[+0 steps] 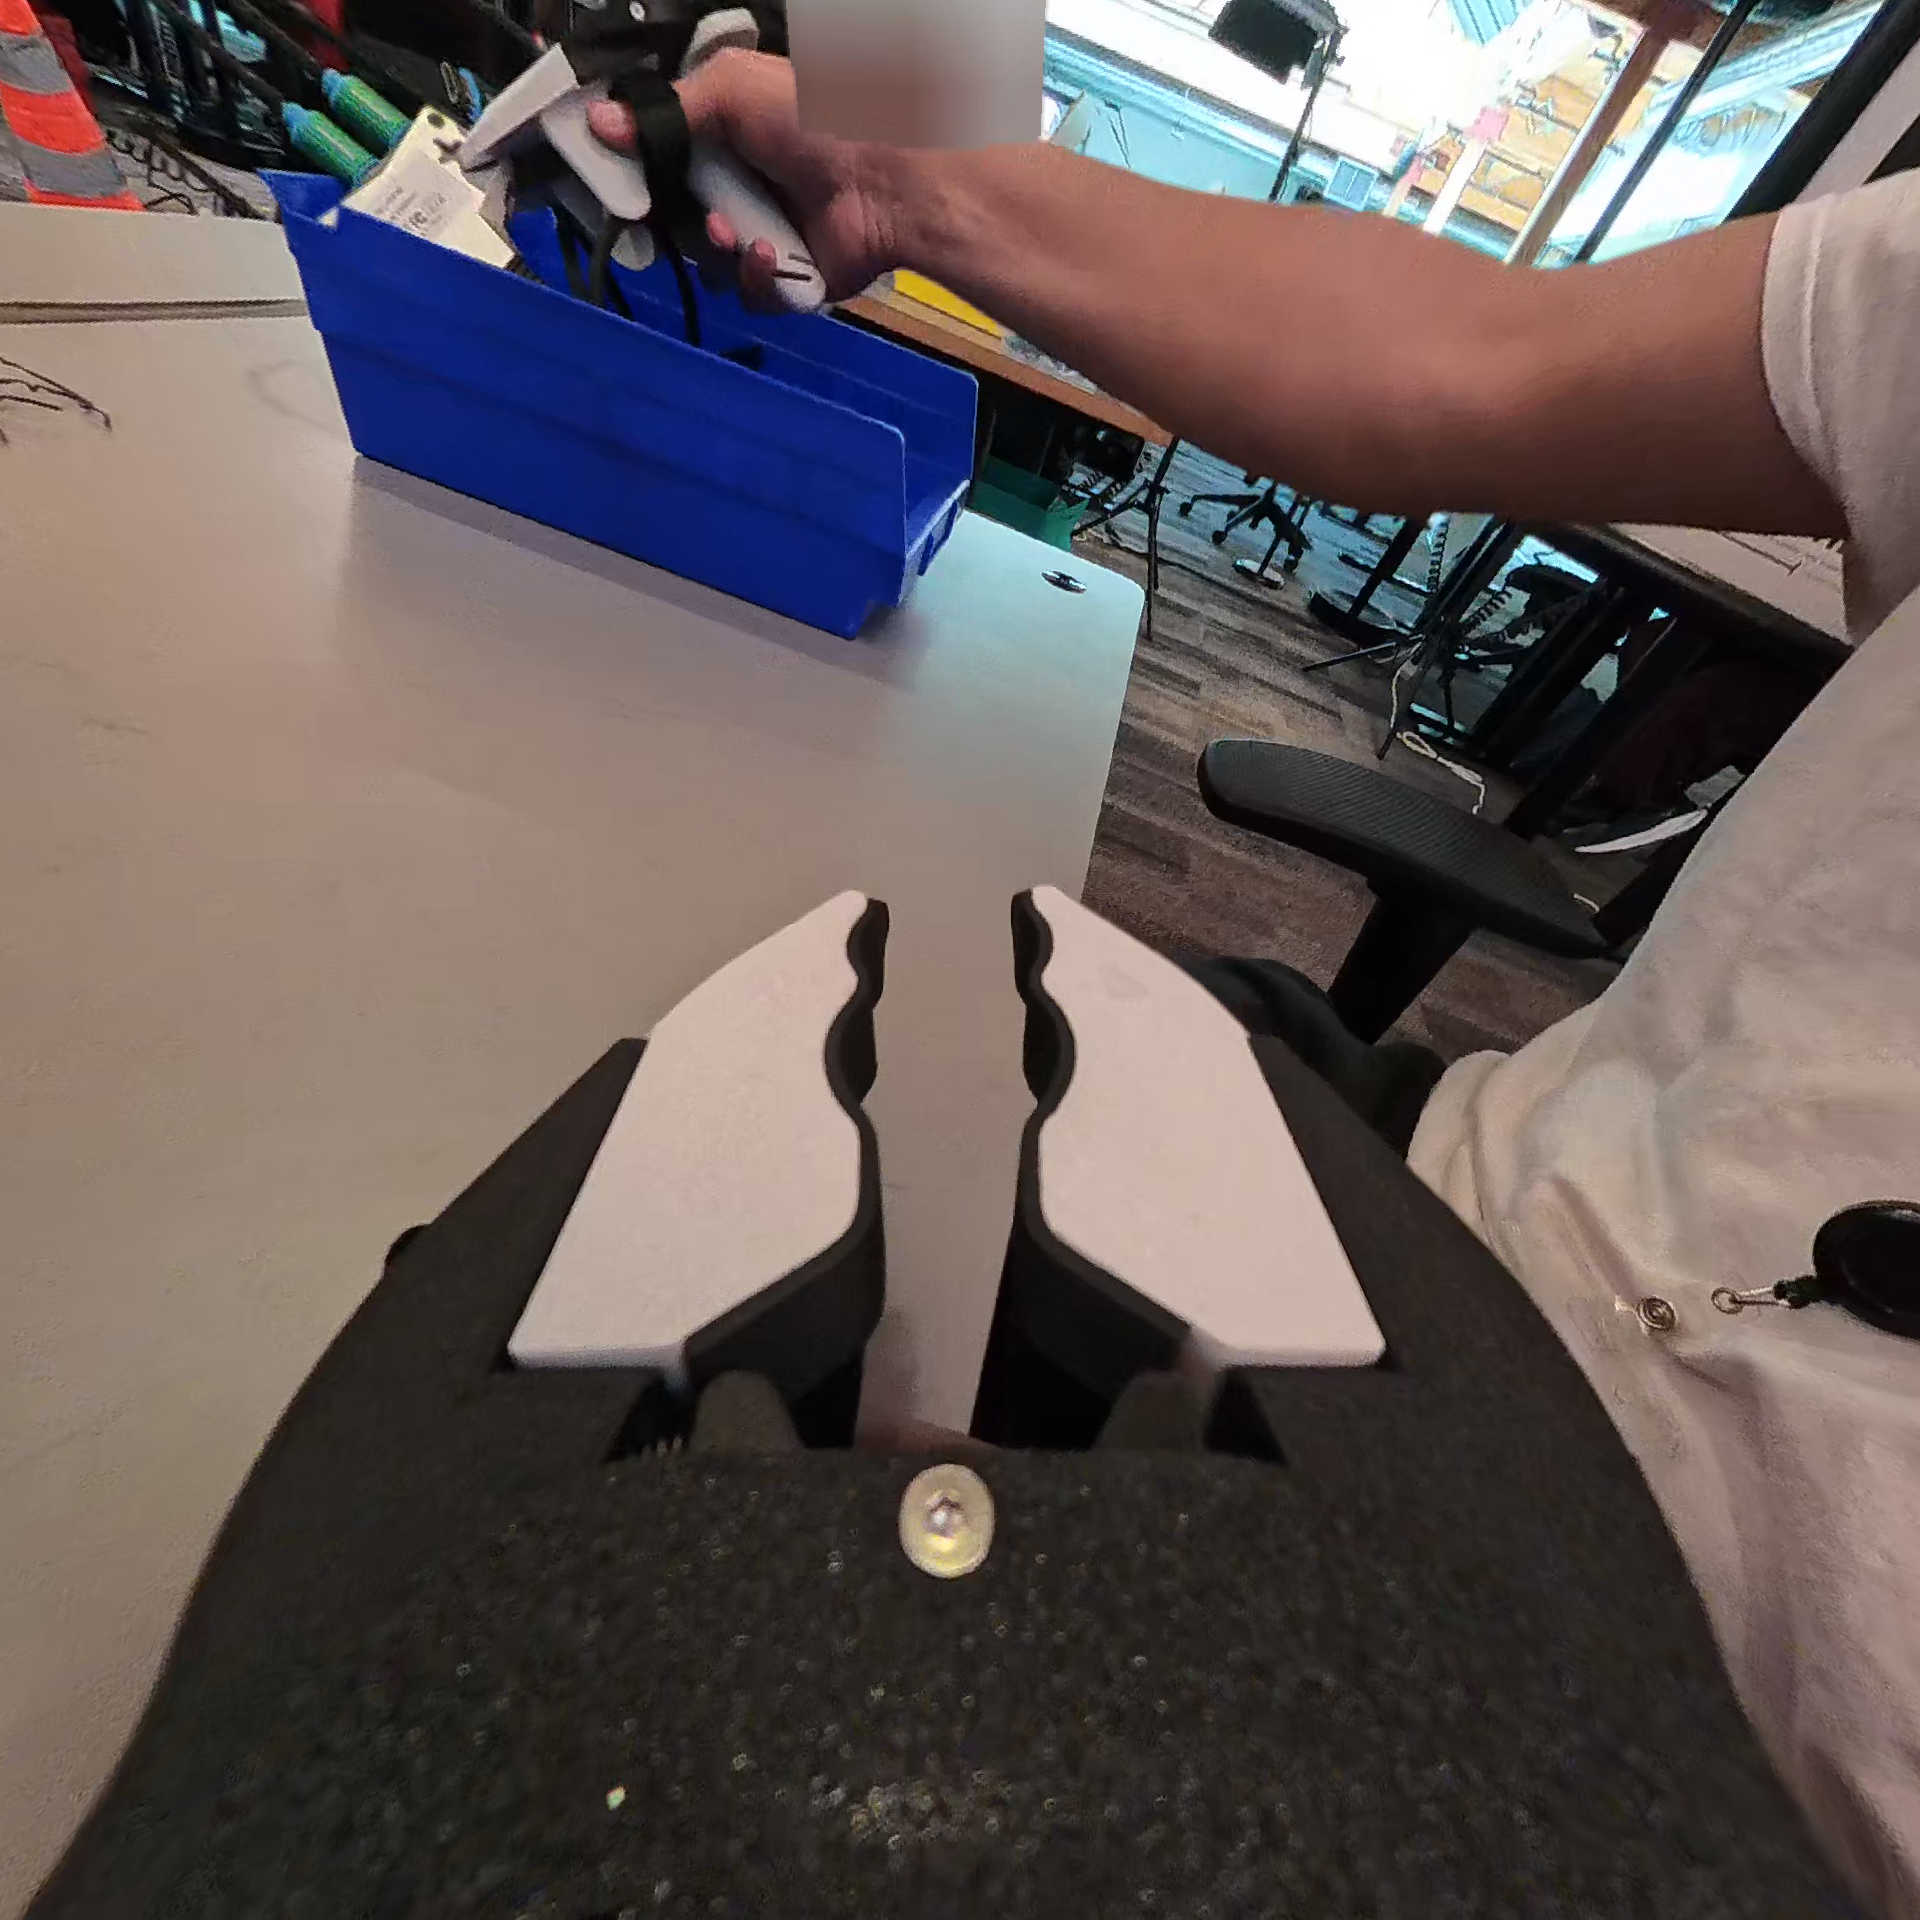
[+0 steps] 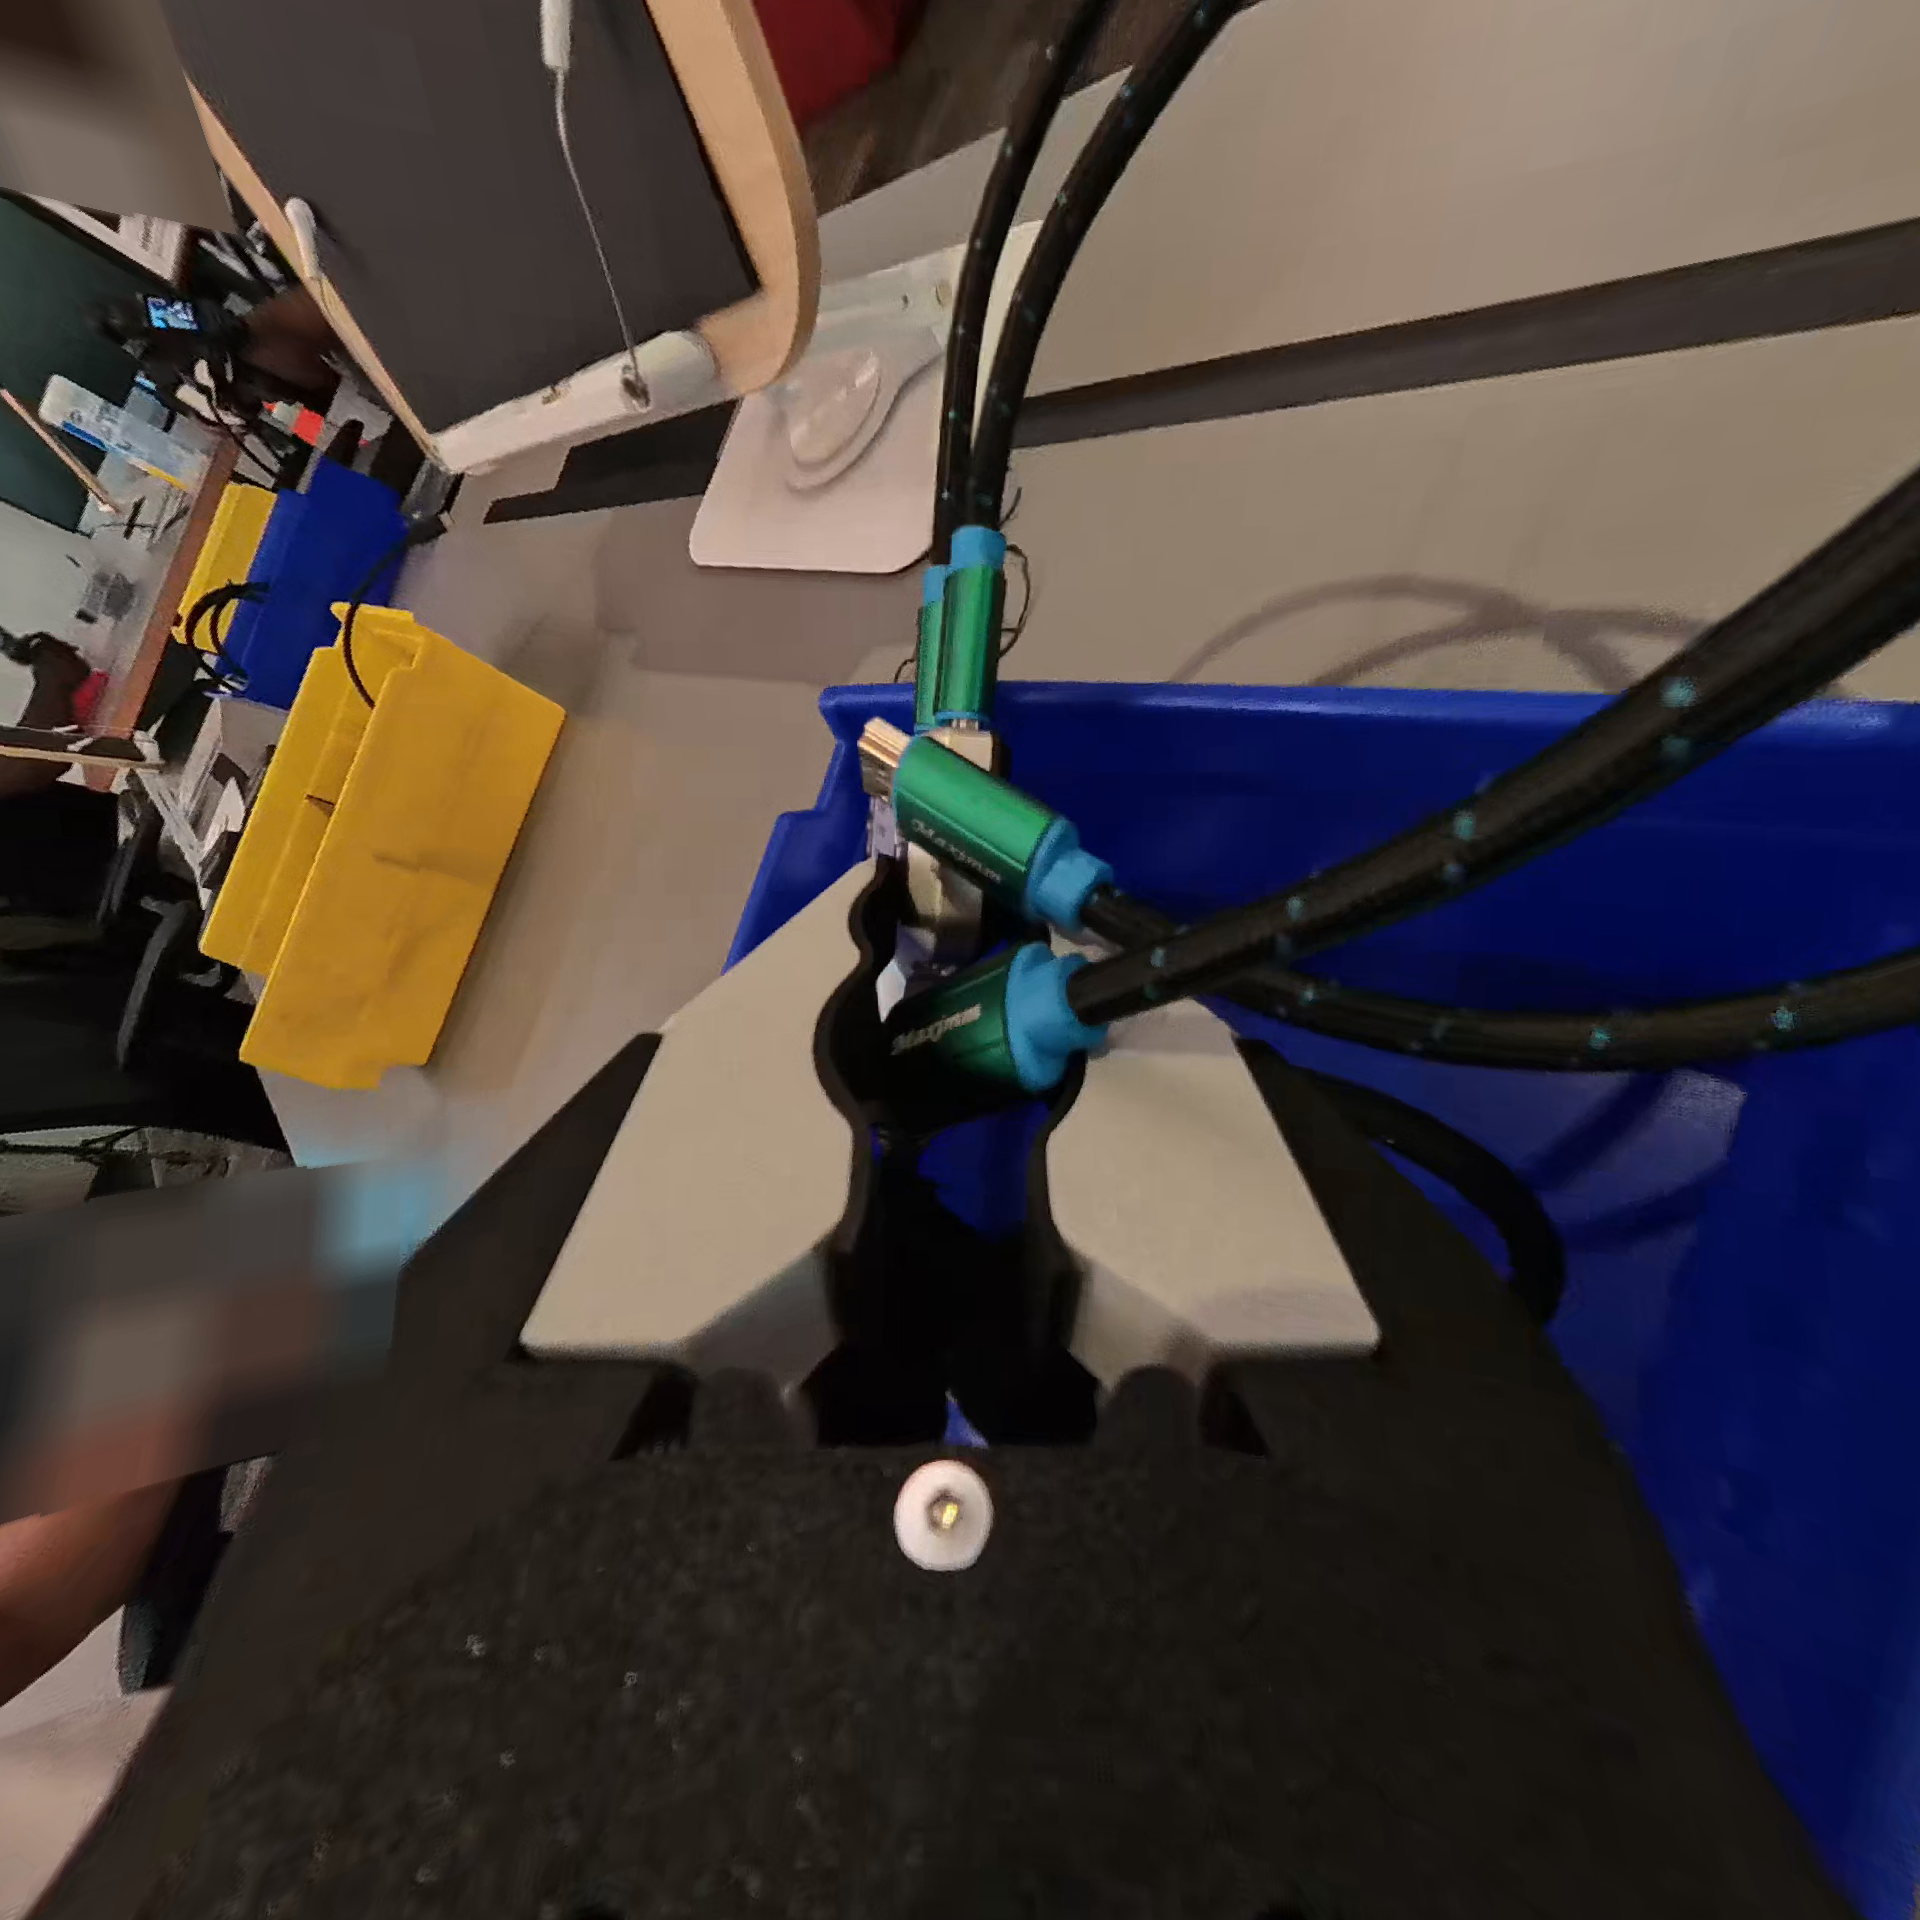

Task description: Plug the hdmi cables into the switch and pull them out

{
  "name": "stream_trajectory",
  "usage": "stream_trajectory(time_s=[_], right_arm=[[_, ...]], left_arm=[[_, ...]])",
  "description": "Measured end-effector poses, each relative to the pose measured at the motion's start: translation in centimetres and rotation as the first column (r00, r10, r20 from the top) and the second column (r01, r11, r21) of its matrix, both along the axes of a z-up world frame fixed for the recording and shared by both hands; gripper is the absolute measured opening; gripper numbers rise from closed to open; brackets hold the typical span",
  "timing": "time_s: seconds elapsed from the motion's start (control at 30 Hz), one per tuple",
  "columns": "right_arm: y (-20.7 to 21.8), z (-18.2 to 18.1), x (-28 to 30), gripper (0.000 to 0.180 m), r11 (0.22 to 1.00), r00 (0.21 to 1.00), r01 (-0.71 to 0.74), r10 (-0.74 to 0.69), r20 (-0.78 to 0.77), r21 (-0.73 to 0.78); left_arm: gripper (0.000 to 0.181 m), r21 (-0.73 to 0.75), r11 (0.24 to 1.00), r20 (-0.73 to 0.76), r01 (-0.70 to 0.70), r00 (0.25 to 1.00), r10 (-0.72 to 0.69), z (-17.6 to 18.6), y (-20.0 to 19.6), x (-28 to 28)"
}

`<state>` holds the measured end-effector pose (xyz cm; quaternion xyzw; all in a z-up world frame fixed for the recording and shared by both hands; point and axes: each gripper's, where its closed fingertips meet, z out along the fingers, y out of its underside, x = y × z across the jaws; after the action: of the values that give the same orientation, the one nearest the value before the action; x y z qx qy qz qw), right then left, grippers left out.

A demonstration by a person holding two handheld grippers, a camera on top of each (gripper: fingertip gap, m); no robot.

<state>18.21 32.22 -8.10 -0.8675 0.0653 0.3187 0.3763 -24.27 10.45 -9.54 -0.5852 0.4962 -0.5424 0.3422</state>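
Evidently the right gripper [image 2: 951,1023] was pinched on one green plug [image 2: 961,1034] above the blue bin [image 2: 1558,790], with three other green plugs [image 2: 982,821] clustered just beyond. No switch could be seen in either view. The left gripper [image 1: 948,940] hung over the bare table [image 1: 416,779], its jaws spread and holding nothing. The braided cables [image 2: 1507,821] looked stiff and springy, likely to tug sideways; the rigid metal plug shell seemed the best place to hold. Judged risk: snagging on the bin wall or neighbouring cables. Open table lay nearer the left gripper, its edge close on the right.
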Motion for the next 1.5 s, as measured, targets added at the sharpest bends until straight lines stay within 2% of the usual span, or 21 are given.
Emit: stream_trajectory(time_s=[0.13,0.3,0.37,0.5,0.63,0.73,0.83,1.0,1.13,1.17,1.3,1.43,1.5], right_arm=[[0.0,-0.1,0.2,0.021,1.0,0.998,-0.017,0.017,-0.053,0.001],[-0.5,0.3,0.7,0.024,0.999,0.988,-0.039,0.041,0.147,-0.017],[-0.7,0.0,1.6,0.035,0.997,0.969,0.009,0.011,0.248,-0.08],[-1.0,-0.2,2.5,0.037,0.981,0.916,0.092,-0.017,0.4,-0.17],[-1.0,1.0,1.2,0.039,0.988,0.9,0.049,0.02,0.436,-0.145],[-1.9,3.2,0.6,0.042,0.998,0.872,0.043,-0.013,0.489,-0.051],[-3.6,4.1,-1.0,0.044,1.0,0.823,0.012,-0.024,0.567,0.026],[-4.9,0.3,-2.4,0.041,0.999,0.652,-0.014,0.04,0.757,-0.041],[-4.0,-3.1,-4.0,0.033,0.993,0.697,-0.043,0.109,0.709,-0.111],[-3.6,-3.5,-3.4,0.022,0.994,0.676,-0.012,0.086,0.732,-0.106],[-3.3,-3.9,-2.9,0.019,0.988,0.689,0.032,0.088,0.719,-0.152],[-3.3,-4.3,-2.8,0.018,0.985,0.765,0.032,0.086,0.639,-0.171],[-3.3,-4.5,-2.9,0.018,0.987,0.767,0.028,0.082,0.636,-0.161]], left_arm=[[0.023,-0.003,1.0,-0.003,0.012,1.0,-0.013,-0.1,-0.3,0.1],[0.023,0.0,1.0,0.001,0.005,1.0,-0.005,-0.1,-0.2,-0.1],[0.023,0.002,1.0,-0.002,-0.002,1.0,0.002,-0.1,0.0,-0.1],[0.023,-0.002,1.0,-0.006,0.0,1.0,0.0,-0.2,0.1,0.0],[0.023,0.02,1.0,-0.016,0.004,1.0,-0.004,-0.2,-0.2,0.1],[0.023,0.03,1.0,-0.019,0.003,1.0,-0.003,-0.3,-0.3,0.0],[0.023,0.023,1.0,-0.027,0.005,1.0,-0.005,-0.6,-0.2,-0.1],[0.023,0.026,0.999,-0.042,0.024,0.999,-0.023,-0.9,-0.5,0.4],[0.023,0.043,0.998,-0.064,0.045,0.997,-0.042,-1.2,-0.9,1.0],[0.023,0.049,0.998,-0.07,0.049,0.996,-0.045,-1.3,-1.0,1.1],[0.023,0.058,0.997,-0.09,0.057,0.995,-0.052,-1.7,-1.2,1.1],[0.023,0.053,0.997,-0.091,0.06,0.994,-0.055,-1.9,-1.3,0.8],[0.023,0.056,0.997,-0.093,0.062,0.994,-0.056,-2.0,-1.5,0.8]])
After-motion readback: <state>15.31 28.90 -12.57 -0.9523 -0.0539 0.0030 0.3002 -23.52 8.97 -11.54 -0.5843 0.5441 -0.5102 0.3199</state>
